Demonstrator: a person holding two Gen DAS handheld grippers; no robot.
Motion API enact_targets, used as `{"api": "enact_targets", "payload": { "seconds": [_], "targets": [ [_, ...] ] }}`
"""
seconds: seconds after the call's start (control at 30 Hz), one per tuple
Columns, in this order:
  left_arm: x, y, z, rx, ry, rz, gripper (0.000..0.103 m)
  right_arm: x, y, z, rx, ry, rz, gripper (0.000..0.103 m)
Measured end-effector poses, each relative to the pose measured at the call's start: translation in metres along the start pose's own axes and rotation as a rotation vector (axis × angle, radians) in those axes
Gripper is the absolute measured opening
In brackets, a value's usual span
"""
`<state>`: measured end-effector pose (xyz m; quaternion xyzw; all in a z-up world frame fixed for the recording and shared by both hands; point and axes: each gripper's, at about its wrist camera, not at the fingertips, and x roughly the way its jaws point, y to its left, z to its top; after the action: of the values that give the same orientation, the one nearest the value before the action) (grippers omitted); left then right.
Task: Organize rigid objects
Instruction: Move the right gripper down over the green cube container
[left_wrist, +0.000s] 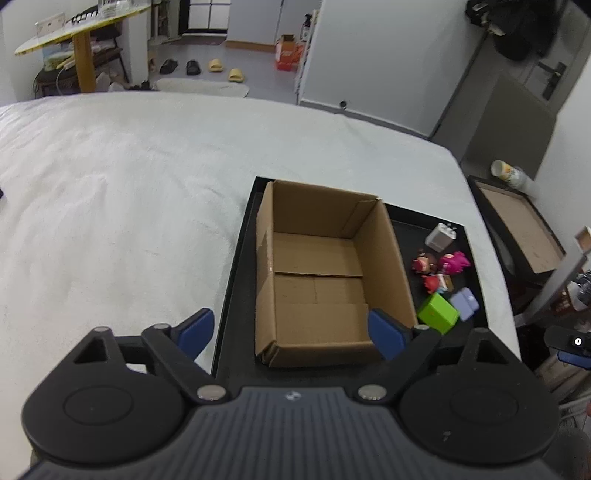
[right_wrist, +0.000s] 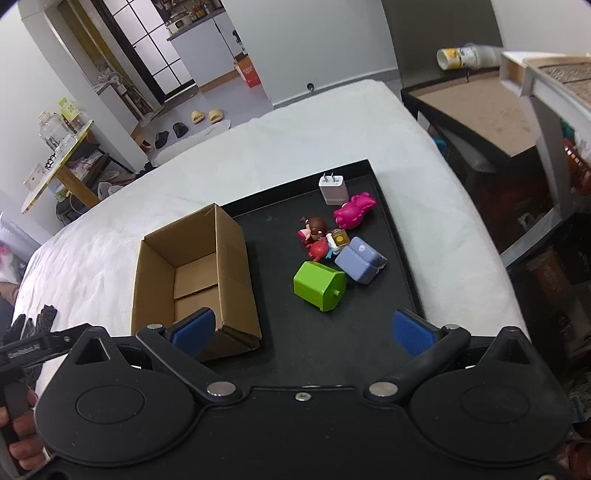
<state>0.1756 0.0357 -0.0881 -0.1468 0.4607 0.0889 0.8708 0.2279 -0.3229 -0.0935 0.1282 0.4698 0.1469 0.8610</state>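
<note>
- Toys and small hard items lie in a loose cluster on a black tray (right_wrist: 391, 236), which sits on a white bed (right_wrist: 110, 236); seen from the right gripper (right_wrist: 303, 332), the cluster is ahead of the gap between its fingers.
- Nearest those fingers is a green block (right_wrist: 318, 286) tipped on its side, with a lilac case (right_wrist: 360, 263) just beside it on the right.
- Beyond these lie a red figure (right_wrist: 318, 249), a brown-haired doll (right_wrist: 314, 228) and a small yellow-topped piece (right_wrist: 340, 238), all touching or nearly so.
- Farther ahead is a pink toy (right_wrist: 354, 211), and past it a white plug charger (right_wrist: 333, 189) stands with its prongs up, near the tray's far rim.
- An open cardboard box (right_wrist: 229, 258) rests on the same tray, ahead of the right gripper's left finger, with nothing visible inside.
- The right gripper's blue fingers (right_wrist: 192, 330) are spread wide and hold nothing; they hang above the tray's near part.
- The left gripper (left_wrist: 291, 334) is also spread wide with nothing between its blue fingers (left_wrist: 386, 332); the box (left_wrist: 317, 273) lies straight ahead between them, and the green block (left_wrist: 437, 313) and the rest of the cluster sit ahead and to the right of its right finger.
- In the left view the tray (left_wrist: 236, 280) shows its left rim just inside the left finger.
</note>
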Motion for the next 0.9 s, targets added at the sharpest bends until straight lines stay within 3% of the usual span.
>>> {"api": "enact_targets", "payload": {
  "seconds": [0.53,0.77,0.9],
  "targets": [
    [0.081,0.024,0.009,-0.097,0.159,0.054,0.054,0.089,-0.020,0.027,0.219,0.113,0.026,0.092],
    [0.105,0.030,0.010,-0.120,0.214,0.049,0.043,0.129,-0.019,0.034,0.259,0.161,-0.004,0.092],
    [0.114,0.031,0.009,-0.123,0.242,0.047,0.042,0.149,-0.017,0.036,0.277,0.179,-0.040,0.092]
  ]
}}
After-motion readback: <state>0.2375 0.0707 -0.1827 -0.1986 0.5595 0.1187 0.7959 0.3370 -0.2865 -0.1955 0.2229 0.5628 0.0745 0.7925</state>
